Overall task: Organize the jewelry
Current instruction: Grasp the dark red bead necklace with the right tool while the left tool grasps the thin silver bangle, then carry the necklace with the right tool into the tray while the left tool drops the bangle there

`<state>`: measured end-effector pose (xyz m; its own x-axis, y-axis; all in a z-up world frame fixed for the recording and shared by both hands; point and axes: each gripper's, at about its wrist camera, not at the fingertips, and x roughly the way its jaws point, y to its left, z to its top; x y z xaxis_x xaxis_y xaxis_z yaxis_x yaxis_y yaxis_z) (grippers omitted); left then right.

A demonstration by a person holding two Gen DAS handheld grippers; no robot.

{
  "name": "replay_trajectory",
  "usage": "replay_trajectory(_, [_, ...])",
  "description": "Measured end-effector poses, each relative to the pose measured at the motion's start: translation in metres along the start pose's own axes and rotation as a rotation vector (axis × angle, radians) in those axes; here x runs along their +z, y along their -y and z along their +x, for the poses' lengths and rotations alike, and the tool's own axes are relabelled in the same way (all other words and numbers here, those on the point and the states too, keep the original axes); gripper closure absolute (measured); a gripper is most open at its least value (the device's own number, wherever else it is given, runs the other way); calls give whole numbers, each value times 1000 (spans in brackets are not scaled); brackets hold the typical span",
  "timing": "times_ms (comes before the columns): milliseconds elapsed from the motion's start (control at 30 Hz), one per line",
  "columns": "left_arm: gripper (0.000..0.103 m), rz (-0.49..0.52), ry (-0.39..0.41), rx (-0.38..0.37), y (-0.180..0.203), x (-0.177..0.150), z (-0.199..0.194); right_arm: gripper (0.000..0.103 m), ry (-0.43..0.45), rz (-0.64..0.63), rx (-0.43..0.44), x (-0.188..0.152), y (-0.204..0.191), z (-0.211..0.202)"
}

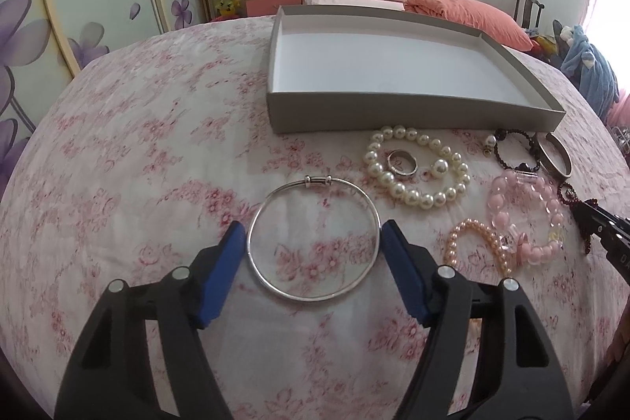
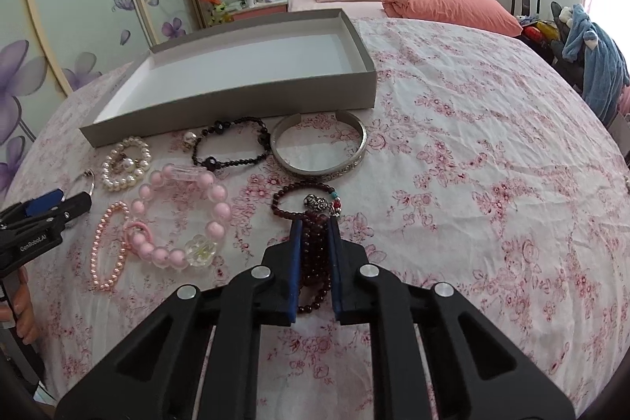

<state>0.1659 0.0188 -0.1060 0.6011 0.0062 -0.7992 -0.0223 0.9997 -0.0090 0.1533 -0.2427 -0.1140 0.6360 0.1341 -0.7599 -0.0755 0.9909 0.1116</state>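
Jewelry lies scattered on a floral bedspread before a shallow grey box. Seen from the left wrist, the left gripper is spread wide around a thin silver bangle, blue pads at its rim. Only the right wrist view shows the right gripper pinching a dark red bead bracelet lying beside a carved silver cuff.

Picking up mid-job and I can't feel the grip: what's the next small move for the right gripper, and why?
Probably lift the right gripper a little, then carry toward the grey box. Its fingers look closed on the dark red bead bracelet, which still trails on the bedspread, and the box shows nothing inside. The left gripper is open around the thin silver bangle.
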Motion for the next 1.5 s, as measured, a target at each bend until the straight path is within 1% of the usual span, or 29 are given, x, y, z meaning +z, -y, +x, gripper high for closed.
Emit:
replay_trajectory(133, [34, -29, 7, -2, -9, -4, -5, 91, 44, 1, 26, 1, -1, -11])
replay_trajectory(267, [34, -46, 37, -6, -13, -8, -15, 91, 96, -8, 47, 5, -6, -25])
replay_trajectory(500, [34, -49, 110, -6, -11, -16, -37, 91, 185, -29, 70, 12, -15, -47])
replay_trajectory(667, [34, -38, 171, -1, -6, -20, -56, 91, 223, -35, 80, 12, -19, -57])
replay_trajectory(800, [34, -23, 224, -3, -2, -17, -72, 91, 263, -37, 93, 16, -22, -66])
replay_trajectory(900, [34, -20, 269, -13, 2, -11, -84, 91, 307, -39, 102, 20, -24, -75])
replay_trajectory(1033, [34, -13, 341, -21, 9, 2, -100, 91, 393, -47, 109, 32, -28, -91])
replay_trajectory(1200, [34, 12, 401, -19, 23, 18, -109, 91, 442, -69, 115, 47, -36, -98])
replay_trajectory(1367, [34, 18, 420, -16, 31, 35, -106, 91, 472, -82, 118, 64, -39, -97])
replay_trajectory(1500, [34, 23, 438, -13, 35, 50, -100, 91, 509, -70, 122, 81, -40, -97])
